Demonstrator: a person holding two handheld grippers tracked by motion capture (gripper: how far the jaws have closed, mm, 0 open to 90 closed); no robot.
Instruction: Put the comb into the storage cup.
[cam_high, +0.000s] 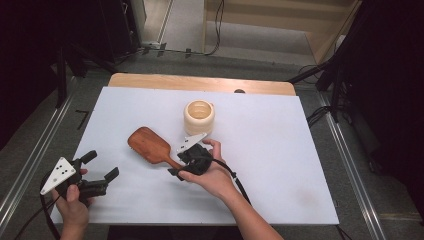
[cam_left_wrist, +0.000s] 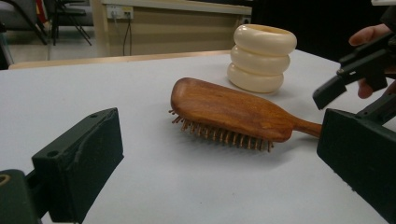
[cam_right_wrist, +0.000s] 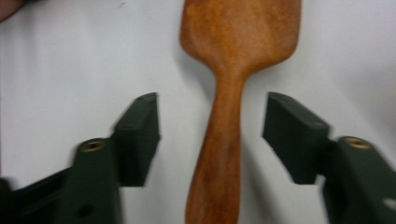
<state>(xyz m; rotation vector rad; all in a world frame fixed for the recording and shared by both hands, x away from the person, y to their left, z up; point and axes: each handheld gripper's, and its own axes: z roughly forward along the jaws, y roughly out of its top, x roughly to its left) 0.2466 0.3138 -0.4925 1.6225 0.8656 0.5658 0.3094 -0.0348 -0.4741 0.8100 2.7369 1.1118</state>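
The white worktop (cam_high: 280, 165) carries a wooden hairbrush (cam_high: 150, 145), bristles down, just in front of a cream ribbed cup (cam_high: 199, 116). The right gripper (cam_right_wrist: 211, 135) straddles the brush handle, its 2 jaws wide, not touching it. The left gripper (cam_high: 102, 165), well left of the brush, stands wide, holding nothing.

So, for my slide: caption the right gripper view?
Open right gripper straddling the wooden hairbrush handle, fingers clear of it.

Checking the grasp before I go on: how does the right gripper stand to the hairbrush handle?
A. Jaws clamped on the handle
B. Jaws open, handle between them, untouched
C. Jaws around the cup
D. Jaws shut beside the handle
B: in the right gripper view the right gripper has white table showing on both sides of the hairbrush handle.
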